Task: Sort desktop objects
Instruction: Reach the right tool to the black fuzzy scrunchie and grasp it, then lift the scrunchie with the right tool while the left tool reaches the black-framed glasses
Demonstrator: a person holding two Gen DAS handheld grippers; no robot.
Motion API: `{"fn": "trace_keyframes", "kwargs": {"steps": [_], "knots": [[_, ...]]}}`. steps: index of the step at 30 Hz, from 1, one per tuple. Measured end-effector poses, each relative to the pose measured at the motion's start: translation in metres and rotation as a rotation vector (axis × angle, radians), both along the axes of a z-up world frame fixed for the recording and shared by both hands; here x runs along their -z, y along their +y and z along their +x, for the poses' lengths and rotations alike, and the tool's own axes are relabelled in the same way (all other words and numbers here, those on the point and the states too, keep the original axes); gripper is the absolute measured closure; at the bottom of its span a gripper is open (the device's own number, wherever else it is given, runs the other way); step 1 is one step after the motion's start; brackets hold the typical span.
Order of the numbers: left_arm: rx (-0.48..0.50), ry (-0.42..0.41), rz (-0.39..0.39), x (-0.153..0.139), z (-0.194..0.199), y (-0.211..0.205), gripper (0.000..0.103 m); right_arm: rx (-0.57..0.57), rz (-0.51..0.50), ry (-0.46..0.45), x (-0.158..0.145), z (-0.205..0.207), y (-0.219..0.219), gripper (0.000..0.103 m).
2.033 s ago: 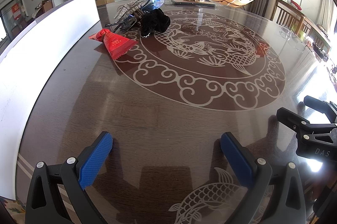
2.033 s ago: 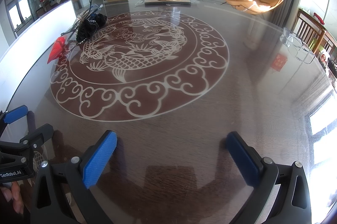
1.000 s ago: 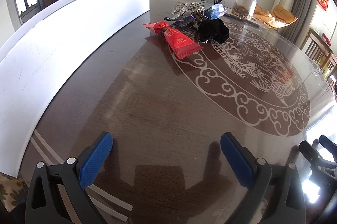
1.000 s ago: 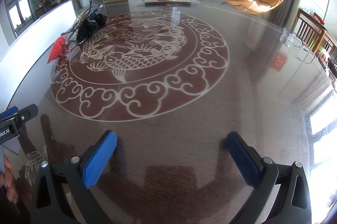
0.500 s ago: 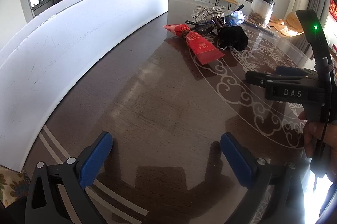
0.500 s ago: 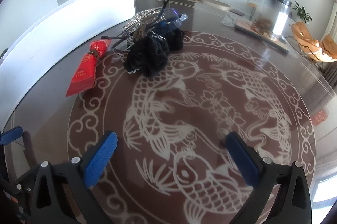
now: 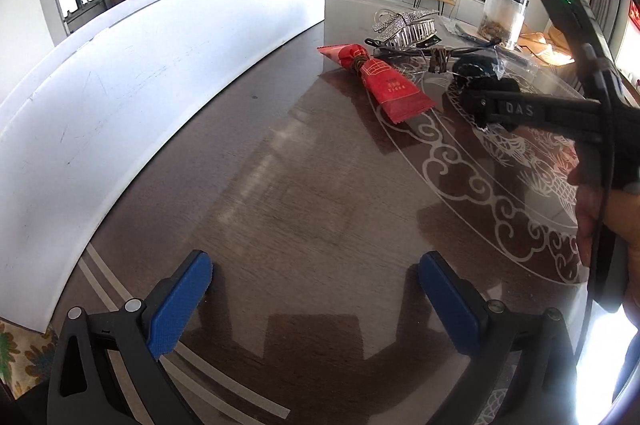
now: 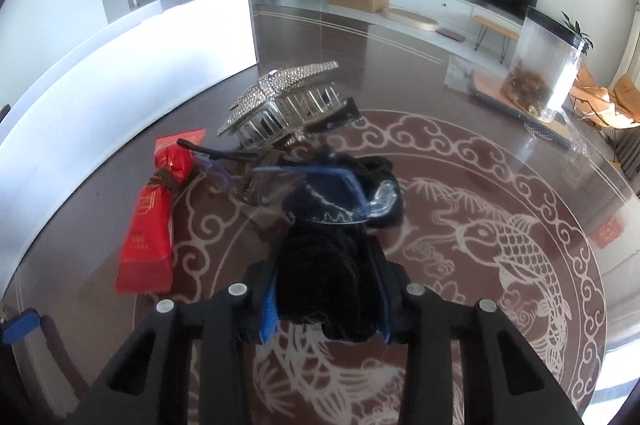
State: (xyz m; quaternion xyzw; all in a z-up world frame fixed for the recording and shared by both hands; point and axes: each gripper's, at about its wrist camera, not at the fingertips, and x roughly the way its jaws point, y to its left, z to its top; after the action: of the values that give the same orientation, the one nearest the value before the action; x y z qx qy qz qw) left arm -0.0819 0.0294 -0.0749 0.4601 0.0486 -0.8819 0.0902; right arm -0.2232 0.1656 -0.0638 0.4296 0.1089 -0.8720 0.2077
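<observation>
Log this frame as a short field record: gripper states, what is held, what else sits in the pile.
left gripper: open, holding nothing, over bare table
right gripper: shut on black fabric item
pile beside it: red packet, rhinestone hair claw, glasses
backdrop: white board along table edge

Bare desk (image 7: 288, 193) lies ahead of the left hand-held gripper (image 7: 316, 301), bounded on the left by the white panel (image 7: 132, 73). Ahead and to the right, the red packet (image 7: 384, 85), glasses (image 8: 280, 181) and rhinestone clip (image 8: 280, 101) are crowded together, touching or overlapping. The right hand-held gripper (image 8: 326, 289), closed on the black cloth (image 8: 324, 277), blocks that cluster's right side; the jar (image 8: 544, 69) stands well apart.
</observation>
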Motion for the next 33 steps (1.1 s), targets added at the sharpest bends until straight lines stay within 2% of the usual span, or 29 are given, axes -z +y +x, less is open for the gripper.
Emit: {"fn": "trace_keyframes", "kwargs": {"steps": [8,12,14,16,18,19,23,25,28,29,30,33], "knots": [[0.010,-0.001,-0.001,-0.001,0.000,0.002,0.000,0.086,-0.012,0.004,0.000,0.140,0.098,0.064],[0.057,-0.021,0.009,-0.001,-0.008,0.006,0.000,0.127,-0.025,0.016,0.000,0.180,0.118,0.063],[0.085,-0.021,0.033,-0.003,-0.013,0.007,0.000,0.130,-0.033,0.013,-0.002,0.186,0.120,0.062],[0.102,-0.012,0.096,-0.006,-0.018,0.007,0.000,0.130,-0.032,0.012,-0.002,0.184,0.121,0.062],[0.106,0.026,0.166,-0.014,-0.021,0.006,0.000,0.128,-0.029,0.013,-0.002,0.183,0.120,0.061],[0.096,0.048,0.167,-0.018,-0.025,0.006,0.000,0.126,-0.028,0.013,-0.002,0.183,0.120,0.061],[0.091,0.069,0.152,-0.029,-0.056,0.016,0.000,0.121,-0.013,0.016,0.000,0.182,0.113,0.059],[0.104,0.043,0.108,-0.027,-0.076,0.029,0.000,0.118,-0.019,0.013,0.000,0.181,0.113,0.057],[0.133,-0.031,0.046,-0.015,-0.100,0.051,0.021,0.110,-0.016,0.013,0.000,0.182,0.111,0.055],[0.136,-0.060,0.032,-0.009,-0.105,0.057,0.025,0.110,-0.019,0.012,0.001,0.181,0.111,0.054],[0.136,-0.050,-0.013,-0.007,-0.106,0.062,0.025,0.110,-0.021,0.011,0.001,0.181,0.112,0.054],[0.138,-0.026,-0.005,-0.008,-0.108,0.065,0.031,0.110,-0.018,0.012,0.001,0.181,0.111,0.054]]}}
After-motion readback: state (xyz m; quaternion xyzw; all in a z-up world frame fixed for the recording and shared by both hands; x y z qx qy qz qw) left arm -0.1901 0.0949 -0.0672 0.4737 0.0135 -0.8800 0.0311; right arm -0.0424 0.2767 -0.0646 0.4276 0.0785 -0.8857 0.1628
